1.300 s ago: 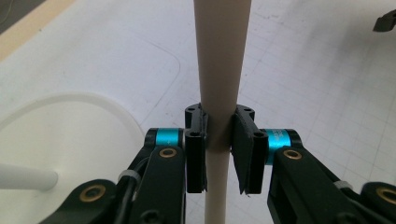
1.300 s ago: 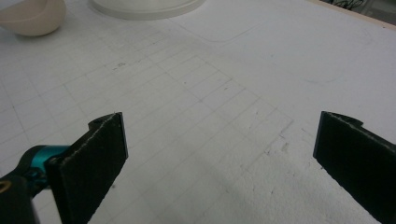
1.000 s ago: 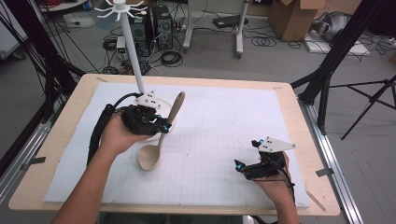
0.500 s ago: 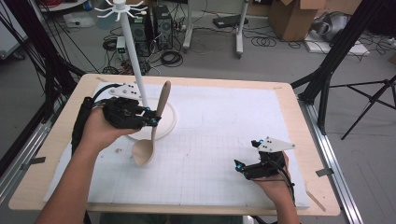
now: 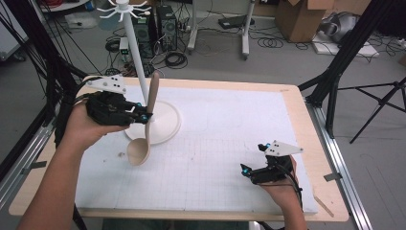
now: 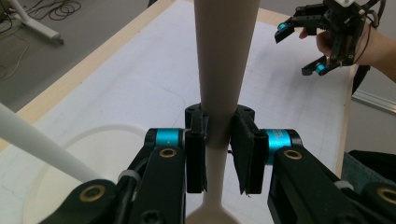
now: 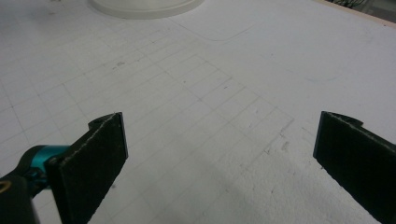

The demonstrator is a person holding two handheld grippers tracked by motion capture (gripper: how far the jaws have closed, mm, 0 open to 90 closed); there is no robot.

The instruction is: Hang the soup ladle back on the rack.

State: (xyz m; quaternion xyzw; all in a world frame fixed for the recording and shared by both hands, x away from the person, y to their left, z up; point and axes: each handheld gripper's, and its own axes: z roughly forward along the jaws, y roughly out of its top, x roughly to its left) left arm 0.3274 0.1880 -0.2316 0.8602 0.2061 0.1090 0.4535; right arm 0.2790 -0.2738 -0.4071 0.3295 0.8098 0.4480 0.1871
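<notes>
lifted and swung upright, the wooden spoon point(image 5: 146, 122) now hangs bowl-down just beside the rack's pole point(image 5: 136, 57), over its round base, clamped at the neck by the left tool point(image 5: 139, 112); hanging it looks next. right tool point(image 5: 252, 171) rests open on the tabletop point(image 5: 306, 143), well apart.

Lab: tripods point(image 5: 378, 103), floor cables point(image 5: 174, 57)

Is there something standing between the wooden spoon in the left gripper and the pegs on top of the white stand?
Nothing visible blocks it. The left gripper holds the wooden spoon by its handle, bowl down, right beside the pole of the white stand. The pegs at the top are bare, with open air between them and the spoon.
</notes>
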